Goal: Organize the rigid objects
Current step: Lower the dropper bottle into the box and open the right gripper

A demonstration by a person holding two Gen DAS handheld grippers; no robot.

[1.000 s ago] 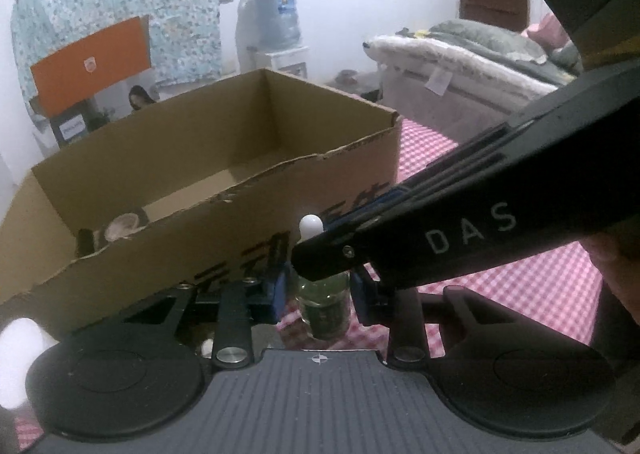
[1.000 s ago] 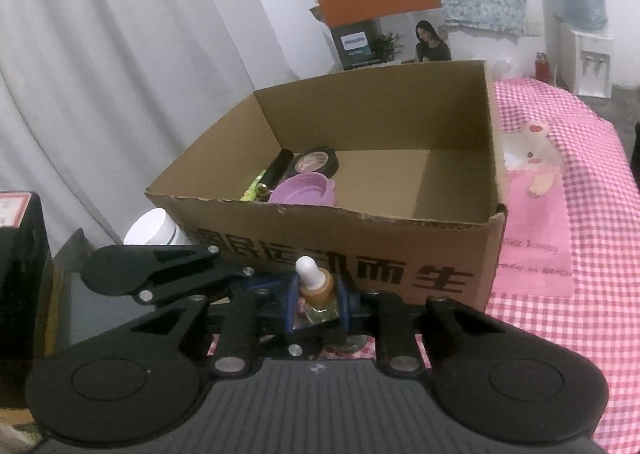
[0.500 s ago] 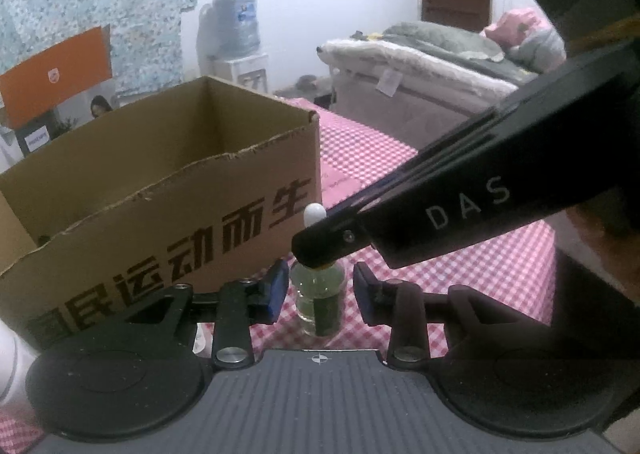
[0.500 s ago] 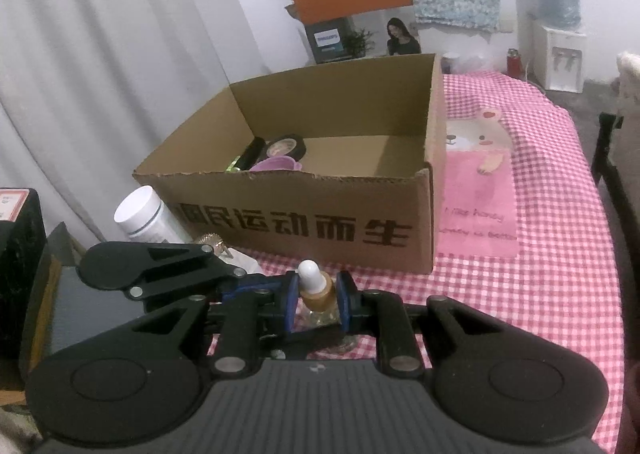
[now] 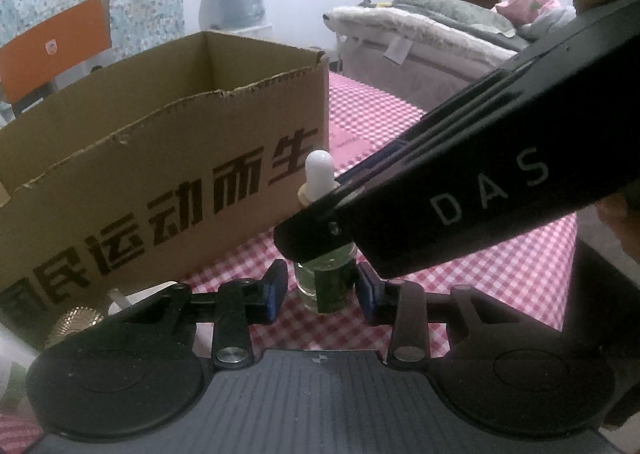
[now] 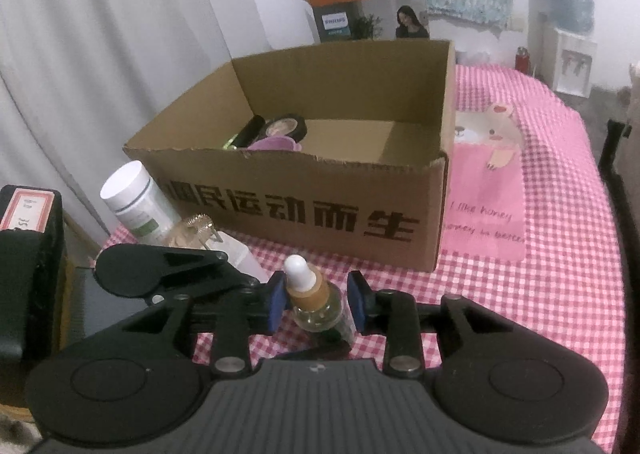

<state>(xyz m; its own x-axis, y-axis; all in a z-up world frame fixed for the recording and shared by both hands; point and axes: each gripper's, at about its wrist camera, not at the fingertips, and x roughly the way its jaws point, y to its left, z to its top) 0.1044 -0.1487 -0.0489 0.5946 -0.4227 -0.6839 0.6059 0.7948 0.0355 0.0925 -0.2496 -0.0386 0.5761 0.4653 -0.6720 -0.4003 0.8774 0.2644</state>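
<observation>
Glass dropper bottle (image 6: 316,304) now free | right fingers (image 6: 356,304) opening | left fingers (image 5: 276,290) apart, clear

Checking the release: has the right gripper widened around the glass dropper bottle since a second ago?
Yes. The right gripper is opening; both pads now stand clear of the glass dropper bottle.

Clear glass dropper bottle (image 6: 316,304), white bulb, upright on checked cloth, before cardboard box (image 6: 320,214)

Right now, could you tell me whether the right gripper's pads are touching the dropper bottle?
Apart. The right wrist view shows checked cloth between the dropper bottle and each blue pad of the opening right gripper.
</observation>
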